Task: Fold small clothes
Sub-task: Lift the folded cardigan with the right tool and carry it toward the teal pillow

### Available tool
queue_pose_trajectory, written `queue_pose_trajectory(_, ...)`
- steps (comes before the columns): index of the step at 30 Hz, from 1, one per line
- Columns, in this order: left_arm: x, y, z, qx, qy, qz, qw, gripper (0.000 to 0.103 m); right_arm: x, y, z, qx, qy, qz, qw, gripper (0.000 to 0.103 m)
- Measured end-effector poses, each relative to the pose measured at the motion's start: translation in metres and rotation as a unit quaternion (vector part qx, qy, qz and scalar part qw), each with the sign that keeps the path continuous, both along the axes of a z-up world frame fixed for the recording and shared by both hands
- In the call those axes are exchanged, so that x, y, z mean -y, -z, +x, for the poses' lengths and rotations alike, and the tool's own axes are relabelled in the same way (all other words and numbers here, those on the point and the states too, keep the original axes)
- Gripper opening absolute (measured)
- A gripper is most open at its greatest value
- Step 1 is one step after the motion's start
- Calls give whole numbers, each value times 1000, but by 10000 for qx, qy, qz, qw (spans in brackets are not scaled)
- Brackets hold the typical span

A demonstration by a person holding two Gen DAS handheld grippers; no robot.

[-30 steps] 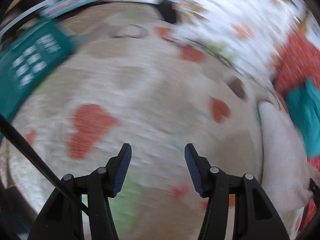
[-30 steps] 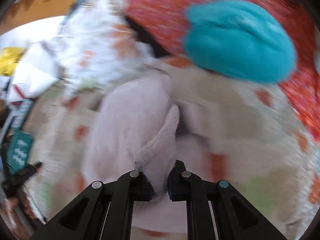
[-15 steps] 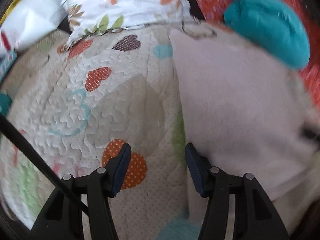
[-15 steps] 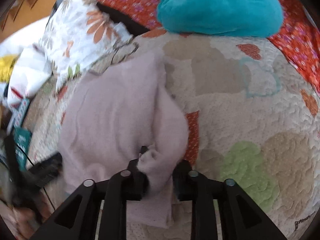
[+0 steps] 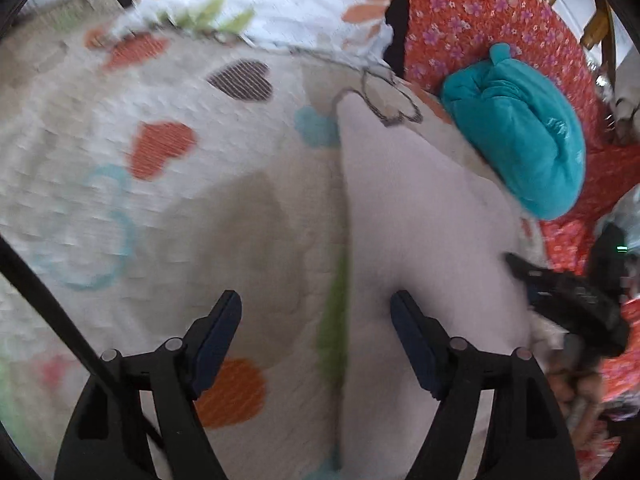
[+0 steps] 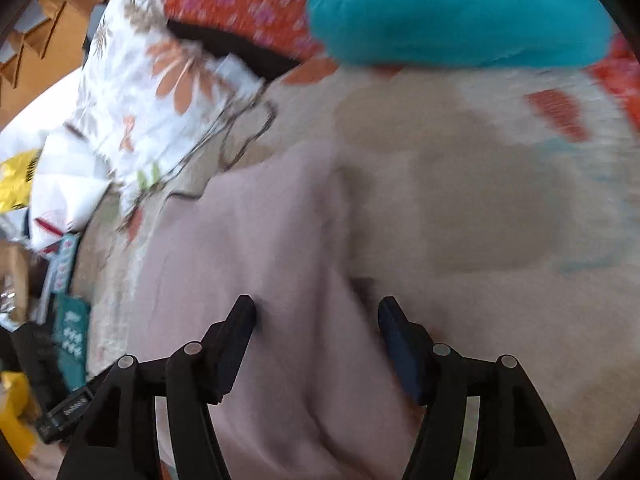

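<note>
A pale pink garment point(image 5: 420, 220) lies flat on the heart-patterned quilt point(image 5: 140, 184). My left gripper point(image 5: 316, 312) hangs over its left edge with jaws opening and nothing pinched between them. In the right wrist view the same pink garment point(image 6: 260, 260) spreads under my right gripper point(image 6: 316, 316); its jaws are opening, the cloth lying below them and not pressed by the pads. The right gripper point(image 5: 560, 292) also shows as a black shape at the garment's right side in the left wrist view.
A folded teal garment point(image 5: 520, 136) rests on a red flowered fabric point(image 5: 480, 12) at the back. A white flowered pillow point(image 6: 152, 92) lies behind the quilt. Boxes and packets point(image 6: 60, 300) crowd the left edge.
The right gripper has let go of the pink cloth fold it pinched and its jaws now stand wide. The left gripper swung over to the garment's left edge and widened.
</note>
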State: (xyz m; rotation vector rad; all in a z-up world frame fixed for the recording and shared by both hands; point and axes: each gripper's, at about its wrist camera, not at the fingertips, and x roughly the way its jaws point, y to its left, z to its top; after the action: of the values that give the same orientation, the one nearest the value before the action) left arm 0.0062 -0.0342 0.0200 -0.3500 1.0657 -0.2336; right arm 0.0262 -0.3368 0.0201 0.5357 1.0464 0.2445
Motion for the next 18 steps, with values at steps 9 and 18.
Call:
queue_pose_trajectory(9,18,-28,8,239,462,-728,9960,21,-21,-17,14,360,-410,511,9972,34)
queue_pose_trajectory(18,45,-13,8,3,518,577,9970,59,-19,-14,12,361,191,-950,9946,45)
